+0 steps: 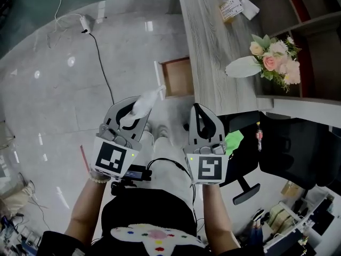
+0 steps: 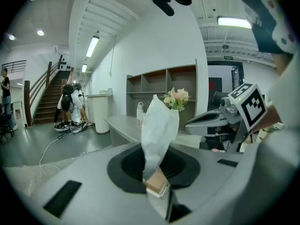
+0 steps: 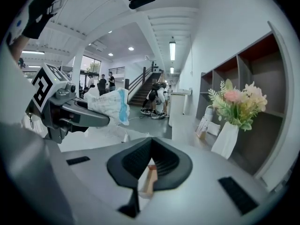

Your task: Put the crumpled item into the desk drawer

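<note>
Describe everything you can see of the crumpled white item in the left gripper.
The crumpled white item looks like thin, creased paper or plastic, white with a light blue patch on one side. It is pinched at its lower end by the left gripper's fingers, stands up beyond them, and touches nothing else.

Crumpled white bag (image 2: 157, 128) tight between jaws

Drawer (image 1: 178, 78) pulled out at the left edge of the worktop (image 1: 208, 47), just ahead of both grippers. On the worktop, vase of flowers (image 1: 266, 63) right of the drawer, boxes (image 1: 237, 5) farther behind. Crumpled item (image 1: 146, 101) between the jaws of the left gripper (image 1: 139, 108); right gripper (image 1: 197, 110) beside it, chair (image 1: 287, 148) to its right.
</note>
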